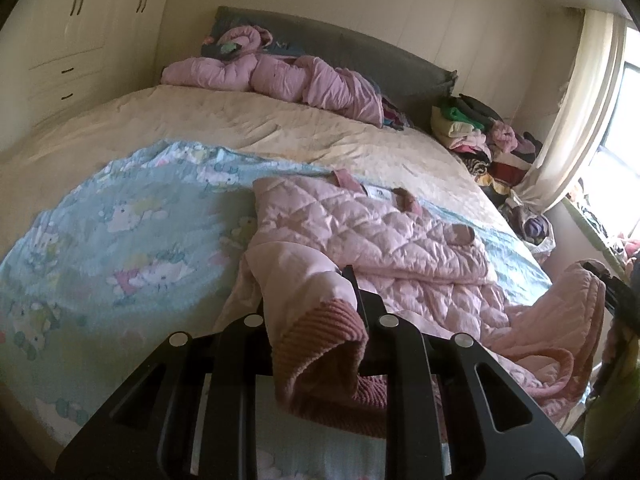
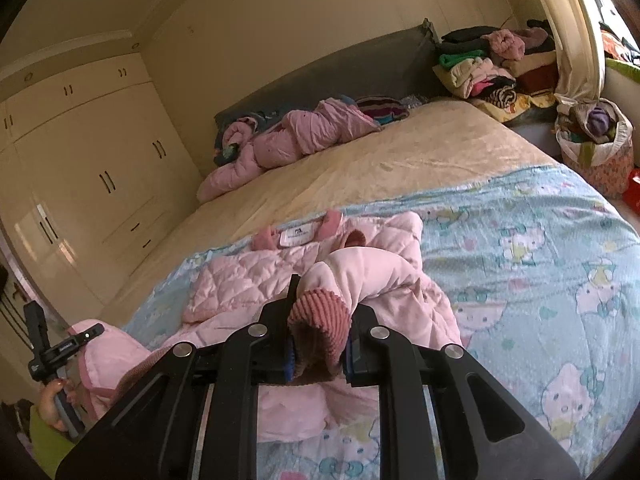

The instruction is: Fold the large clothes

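Note:
A pink quilted jacket lies on the blue cartoon-print blanket on the bed, collar and label away from me; it also shows in the right wrist view. My left gripper is shut on one sleeve by its ribbed rose cuff, lifted off the bed. My right gripper is shut on the other sleeve's ribbed cuff, also lifted. The left gripper shows at the lower left of the right wrist view, the right gripper at the right edge of the left wrist view.
A crumpled pink duvet lies by the grey headboard. Piles of clothes and a full bag stand beside the bed near the window curtain. White wardrobes line the far wall.

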The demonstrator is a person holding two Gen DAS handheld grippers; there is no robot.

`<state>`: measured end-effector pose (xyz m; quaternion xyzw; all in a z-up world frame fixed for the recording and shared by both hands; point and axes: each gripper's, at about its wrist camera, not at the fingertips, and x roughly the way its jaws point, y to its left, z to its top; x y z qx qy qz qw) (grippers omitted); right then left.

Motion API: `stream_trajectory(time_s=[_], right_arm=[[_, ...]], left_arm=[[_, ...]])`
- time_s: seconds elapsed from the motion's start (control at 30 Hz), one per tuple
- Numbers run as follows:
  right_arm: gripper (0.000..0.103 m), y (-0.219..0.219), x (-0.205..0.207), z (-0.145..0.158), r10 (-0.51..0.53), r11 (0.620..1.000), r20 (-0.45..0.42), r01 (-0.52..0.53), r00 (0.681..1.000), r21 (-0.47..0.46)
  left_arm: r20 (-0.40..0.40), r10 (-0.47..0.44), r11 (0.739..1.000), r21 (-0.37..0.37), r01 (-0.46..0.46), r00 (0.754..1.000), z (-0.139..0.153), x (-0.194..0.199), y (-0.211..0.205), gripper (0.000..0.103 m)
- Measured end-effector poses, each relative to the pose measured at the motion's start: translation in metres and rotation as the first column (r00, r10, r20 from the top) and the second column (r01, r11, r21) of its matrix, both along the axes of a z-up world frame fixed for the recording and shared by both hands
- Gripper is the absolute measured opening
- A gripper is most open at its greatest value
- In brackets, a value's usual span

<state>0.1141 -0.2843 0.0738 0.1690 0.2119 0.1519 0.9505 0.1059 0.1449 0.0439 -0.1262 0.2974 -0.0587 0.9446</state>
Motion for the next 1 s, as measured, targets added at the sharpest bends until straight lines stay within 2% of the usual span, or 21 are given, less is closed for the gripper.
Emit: stream_trajectory(time_s=[0.5,1.0], right_arm=[[0.016,-0.007,0.043,0.033,-0.066,0.998,0.041,0.066,0.997,0.012],[0.015,-0.005,0.091,0.034,-0.125,0.991,0.079,0.128,0.989,-0.031]], left_arm=[[0.08,0.005,1.0,-0.009,-0.004,0.997,0.032,0.051,0.006,0.014],[0.083,0.056,0.998,0.004,-0.057,0.995,0.029,0.092,0.006,0.014]])
